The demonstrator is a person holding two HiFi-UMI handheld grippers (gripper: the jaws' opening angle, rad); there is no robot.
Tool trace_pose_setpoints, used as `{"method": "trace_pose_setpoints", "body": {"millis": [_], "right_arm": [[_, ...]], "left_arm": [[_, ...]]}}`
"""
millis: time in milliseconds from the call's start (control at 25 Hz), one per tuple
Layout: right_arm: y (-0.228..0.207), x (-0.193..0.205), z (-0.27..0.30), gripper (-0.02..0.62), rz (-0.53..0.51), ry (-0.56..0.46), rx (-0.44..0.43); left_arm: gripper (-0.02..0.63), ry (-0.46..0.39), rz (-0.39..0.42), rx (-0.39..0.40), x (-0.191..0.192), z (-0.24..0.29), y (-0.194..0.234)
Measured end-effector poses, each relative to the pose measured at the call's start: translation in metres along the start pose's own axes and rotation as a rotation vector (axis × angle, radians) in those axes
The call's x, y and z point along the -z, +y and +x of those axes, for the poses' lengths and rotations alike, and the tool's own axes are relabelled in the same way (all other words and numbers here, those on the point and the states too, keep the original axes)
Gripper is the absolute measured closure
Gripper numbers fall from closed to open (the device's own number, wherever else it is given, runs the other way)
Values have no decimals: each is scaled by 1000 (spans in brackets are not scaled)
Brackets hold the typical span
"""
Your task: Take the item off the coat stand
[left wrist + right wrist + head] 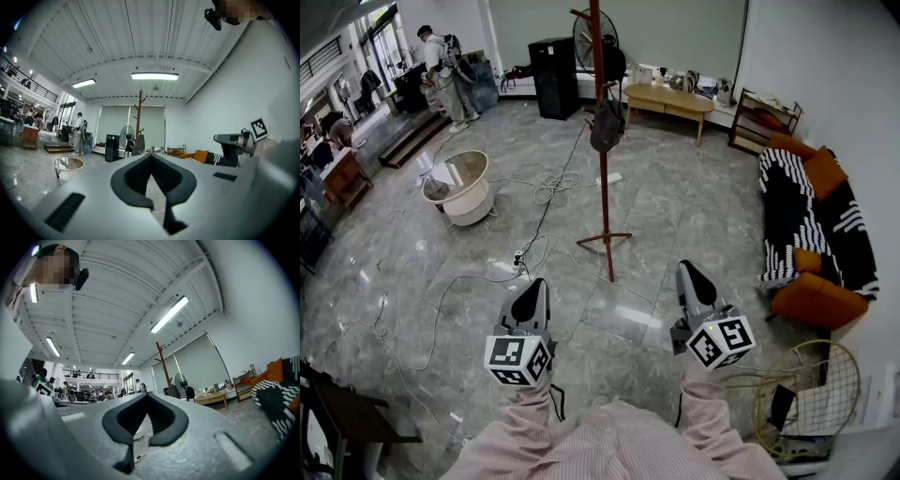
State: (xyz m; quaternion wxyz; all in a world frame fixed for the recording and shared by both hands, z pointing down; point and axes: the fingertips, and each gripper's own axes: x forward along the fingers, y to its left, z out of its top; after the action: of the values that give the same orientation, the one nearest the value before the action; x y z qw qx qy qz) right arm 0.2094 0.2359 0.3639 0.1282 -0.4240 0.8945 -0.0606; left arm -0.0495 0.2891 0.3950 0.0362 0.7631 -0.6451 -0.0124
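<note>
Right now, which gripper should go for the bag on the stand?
Left, narrowly: the left gripper sees the bag almost dead ahead of its jaws. It and the right gripper are shut, empty, far from the coat stand.

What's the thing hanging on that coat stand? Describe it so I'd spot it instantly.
Find the tall reddish-brown coat stand in the middle of the marble floor. On its pole hangs a dark grey, bag-like item. It is soft and drooping, unlike the round fan standing behind it.

Round white tub (474, 208), far ahead-left of the jaws; wooden bench (667, 98), far ahead; striped sofa (792, 216), right; floor cables (547, 190), ahead.
</note>
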Motion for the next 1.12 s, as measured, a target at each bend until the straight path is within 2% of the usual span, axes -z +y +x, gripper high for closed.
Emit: {"method": "trace_pose_setpoints", "body": {"millis": [240, 400, 800, 1120], "right_arm": [[-1, 1, -7, 591, 11, 10, 3], [3, 0, -12, 591, 35, 4, -33], [1, 12, -30, 591, 27, 52, -46], [4, 25, -19, 575, 36, 82, -41]], "left_arm": [[604, 12, -8, -9, 3, -9, -8], [604, 16, -13, -16, 4, -15, -13], [604, 45, -34, -19, 20, -34, -33], [604, 60, -66, -43, 31, -37, -22]]}}
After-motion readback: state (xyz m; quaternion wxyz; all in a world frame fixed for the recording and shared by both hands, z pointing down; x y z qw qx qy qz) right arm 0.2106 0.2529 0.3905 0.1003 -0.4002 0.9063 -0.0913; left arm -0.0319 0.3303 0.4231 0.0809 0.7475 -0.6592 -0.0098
